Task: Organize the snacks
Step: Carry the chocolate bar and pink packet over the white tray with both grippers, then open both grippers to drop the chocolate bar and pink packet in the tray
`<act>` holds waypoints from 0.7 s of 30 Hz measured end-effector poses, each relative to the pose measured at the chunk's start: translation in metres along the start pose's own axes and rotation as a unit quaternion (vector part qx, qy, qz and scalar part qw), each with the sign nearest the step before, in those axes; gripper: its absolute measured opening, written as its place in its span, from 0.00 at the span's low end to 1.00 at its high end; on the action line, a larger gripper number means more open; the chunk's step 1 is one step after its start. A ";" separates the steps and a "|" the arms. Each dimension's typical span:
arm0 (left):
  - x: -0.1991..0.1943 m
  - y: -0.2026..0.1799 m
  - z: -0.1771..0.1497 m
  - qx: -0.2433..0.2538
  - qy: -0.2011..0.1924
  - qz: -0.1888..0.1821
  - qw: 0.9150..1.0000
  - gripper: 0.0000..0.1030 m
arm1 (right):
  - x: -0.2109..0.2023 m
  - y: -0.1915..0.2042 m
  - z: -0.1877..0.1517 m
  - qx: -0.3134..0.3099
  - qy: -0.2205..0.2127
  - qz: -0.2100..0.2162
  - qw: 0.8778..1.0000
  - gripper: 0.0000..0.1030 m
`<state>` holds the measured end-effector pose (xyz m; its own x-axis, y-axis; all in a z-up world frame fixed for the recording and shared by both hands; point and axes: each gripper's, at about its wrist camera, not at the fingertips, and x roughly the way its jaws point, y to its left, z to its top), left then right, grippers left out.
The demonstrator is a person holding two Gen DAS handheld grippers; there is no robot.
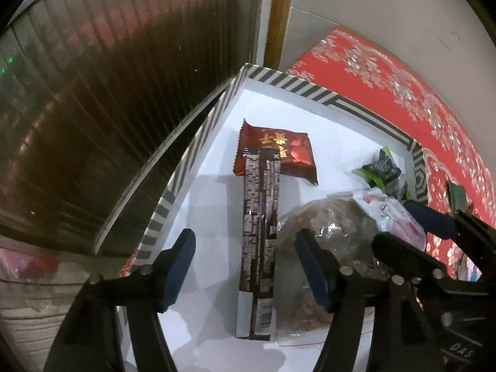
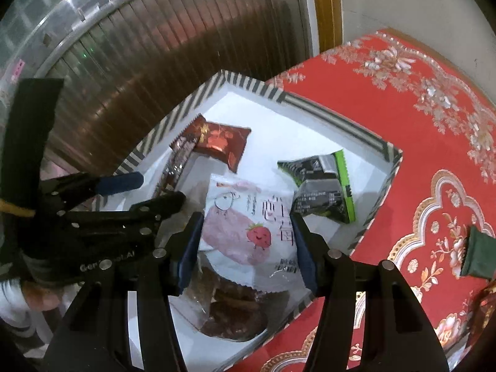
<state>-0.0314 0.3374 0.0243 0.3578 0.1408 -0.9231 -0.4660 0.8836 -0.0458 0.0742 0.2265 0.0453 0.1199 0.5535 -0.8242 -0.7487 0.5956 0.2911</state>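
Note:
A white box with a striped rim [image 1: 198,136] [image 2: 328,114] holds snacks. In it lie a dark red packet [image 1: 279,152] [image 2: 220,142], a long brown bar [image 1: 259,235] [image 2: 173,167], a clear bag of brown snacks [image 1: 328,226] [image 2: 235,313], green-black packets [image 1: 381,167] [image 2: 322,189] and a white-pink strawberry packet [image 2: 248,226] [image 1: 393,217]. My left gripper [image 1: 246,268] is open above the brown bar. My right gripper [image 2: 246,249] is open, its pads on either side of the strawberry packet.
The box sits on a red floral tablecloth [image 1: 403,71] [image 2: 418,155]. A ribbed dark cabinet front [image 1: 108,108] [image 2: 155,71] stands close to the left. A small green object [image 2: 479,257] [image 1: 457,197] lies on the cloth to the right.

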 end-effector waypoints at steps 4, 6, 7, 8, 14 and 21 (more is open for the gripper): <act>-0.009 0.001 0.001 0.000 -0.012 0.001 1.000 0.74 | -0.010 -0.001 0.001 0.000 -0.008 -0.001 1.000 0.54; -0.014 0.001 0.003 0.000 -0.018 0.001 1.000 0.75 | -0.014 -0.002 0.000 0.002 -0.011 0.001 1.000 0.54; -0.018 0.000 0.003 -0.002 -0.023 0.000 1.000 0.76 | -0.017 -0.002 -0.001 0.003 -0.014 0.001 1.000 0.54; -0.020 0.000 0.004 -0.003 -0.025 -0.002 1.000 0.78 | -0.021 -0.003 -0.003 0.005 -0.017 0.002 1.000 0.54; -0.033 -0.015 0.006 0.009 -0.043 -0.012 0.999 0.79 | -0.038 -0.014 -0.011 0.025 -0.029 0.011 0.999 0.54; -0.042 -0.051 0.006 0.042 -0.051 -0.025 0.998 0.79 | -0.062 -0.033 -0.030 0.046 -0.043 -0.005 0.998 0.54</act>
<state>-0.0181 0.2892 0.0675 0.4605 0.1366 -0.8771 -0.3772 0.9246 -0.0540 0.0715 0.1553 0.0722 0.1863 0.5931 -0.7832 -0.6843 0.6504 0.3297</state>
